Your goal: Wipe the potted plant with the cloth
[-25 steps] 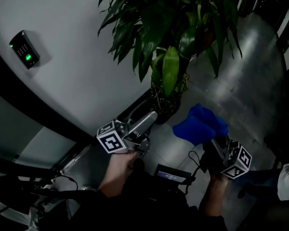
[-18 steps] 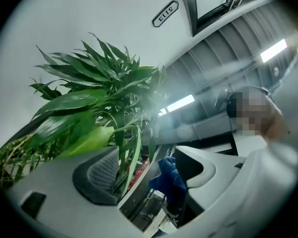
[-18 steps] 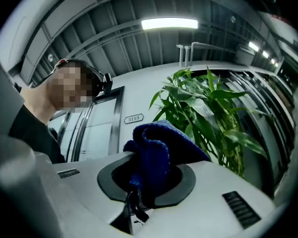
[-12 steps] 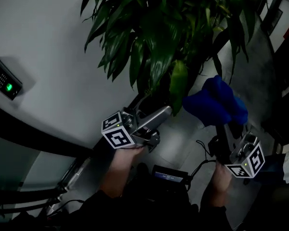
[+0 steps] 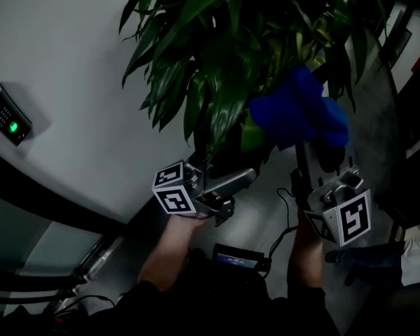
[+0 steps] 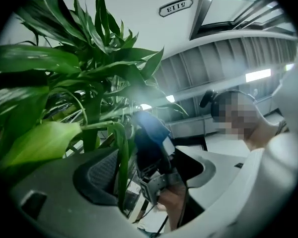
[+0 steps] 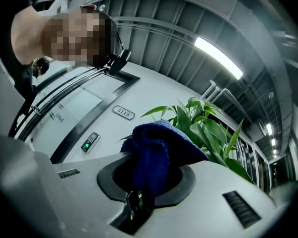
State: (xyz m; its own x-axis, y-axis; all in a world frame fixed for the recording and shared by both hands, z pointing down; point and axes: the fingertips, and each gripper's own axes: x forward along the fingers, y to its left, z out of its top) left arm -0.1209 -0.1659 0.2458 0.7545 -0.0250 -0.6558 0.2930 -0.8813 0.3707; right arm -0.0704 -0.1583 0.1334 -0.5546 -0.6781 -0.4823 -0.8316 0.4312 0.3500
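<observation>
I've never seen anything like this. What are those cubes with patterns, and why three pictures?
No robot here: a person holds a two-jaw gripper in each hand; the patterned cubes are part of them. One picture comes from a camera on the person's head; the other two from cameras riding on the grippers. The right gripper is clamped on a blue cloth, up by the plant. The left gripper has just been opening its jaws; a drooping leaf hangs between them, unpinched. Behind stands a white wall with a keypad.
</observation>
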